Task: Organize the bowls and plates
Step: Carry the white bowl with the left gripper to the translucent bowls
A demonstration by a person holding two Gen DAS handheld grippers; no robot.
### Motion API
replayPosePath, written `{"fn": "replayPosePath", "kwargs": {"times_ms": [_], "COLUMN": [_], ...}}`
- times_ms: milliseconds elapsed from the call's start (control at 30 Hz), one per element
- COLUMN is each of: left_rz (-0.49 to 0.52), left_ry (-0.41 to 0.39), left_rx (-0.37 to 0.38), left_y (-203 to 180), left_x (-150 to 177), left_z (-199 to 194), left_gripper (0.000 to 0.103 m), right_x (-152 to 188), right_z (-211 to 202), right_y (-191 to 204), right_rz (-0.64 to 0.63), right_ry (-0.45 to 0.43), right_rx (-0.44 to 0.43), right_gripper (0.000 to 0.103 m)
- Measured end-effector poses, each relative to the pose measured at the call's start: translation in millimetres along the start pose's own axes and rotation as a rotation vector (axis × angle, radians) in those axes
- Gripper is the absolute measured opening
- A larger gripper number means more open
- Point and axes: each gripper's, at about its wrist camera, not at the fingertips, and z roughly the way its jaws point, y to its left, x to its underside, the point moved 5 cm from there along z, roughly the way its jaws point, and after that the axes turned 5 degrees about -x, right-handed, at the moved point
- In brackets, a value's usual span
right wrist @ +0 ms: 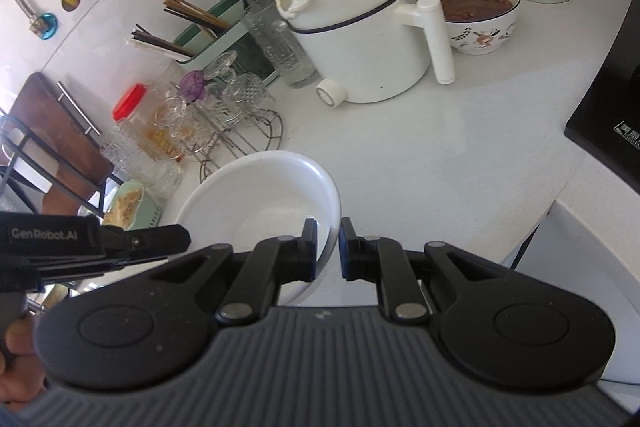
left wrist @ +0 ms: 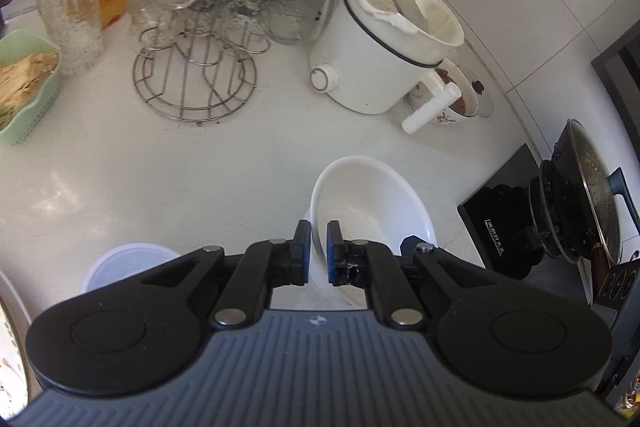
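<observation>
the wide, shallow white ceramic bowl (left wrist: 370,203) hangs tilted above the white desk (left wrist: 160,163), carried from two sides. the left gripper (left wrist: 318,251) has its fingers clenched on one edge of the rim, and the right gripper (right wrist: 329,253) has its fingers clenched on the opposite edge. the bowl's hollow lies straight ahead of both, so neither hand is nearer.

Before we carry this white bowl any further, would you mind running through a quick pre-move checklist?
1. Left gripper clamped on the white bowl rim: ok.
2. Right gripper clamped on the opposite rim: ok.
3. Bowl empty, nothing to spill: ok.
4. Bowl level: not ok, tilted.
5. Clear of the white electric pot and the wire glass rack: ok.
6. Drop-off spot in view: cannot tell.
</observation>
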Motion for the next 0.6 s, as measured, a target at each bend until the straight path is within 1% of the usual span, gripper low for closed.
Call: {"fn": "replayPosePath", "kwargs": {"times_ms": [267, 400, 600], "left_rz": [-0.028, -0.048, -0.066], "left_ry": [-0.035, -0.034, -0.04], "left_rx": [0.025, 0.032, 0.017], "left_y": [33, 51, 75], "left_x": [5, 12, 19], "left_z": [-29, -40, -52], "left_gripper": [0.009, 0.009, 0.009], "right_x": [9, 13, 21], "right_z": [0, 2, 9], "right_y": [33, 48, 71], "right_rz": [-0.034, -0.062, -0.09], "right_ry": [0.002, -0.001, 0.017], "right_rx": [-0.012, -0.017, -0.034], "right_gripper": [0.014, 0.014, 0.014]}}
